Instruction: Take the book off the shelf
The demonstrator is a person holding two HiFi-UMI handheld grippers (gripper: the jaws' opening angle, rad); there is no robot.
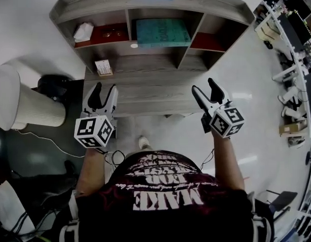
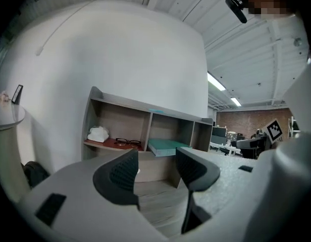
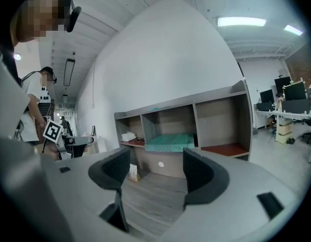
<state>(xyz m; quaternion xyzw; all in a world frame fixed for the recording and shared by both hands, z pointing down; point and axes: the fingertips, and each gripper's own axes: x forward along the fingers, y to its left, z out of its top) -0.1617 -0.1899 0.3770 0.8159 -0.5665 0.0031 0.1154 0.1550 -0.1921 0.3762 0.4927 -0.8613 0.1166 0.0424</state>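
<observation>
The grey wooden shelf [image 1: 145, 1] stands against a white wall, with its wide lower board open in front. The person's dark shirt [image 1: 165, 198] reads "MAKE". The teal book [image 1: 162, 32] lies flat in the middle compartment, its cover print too small to read. The left gripper [image 1: 105, 88] and right gripper [image 1: 203, 85] hover short of the shelf, jaws apart and empty.
</observation>
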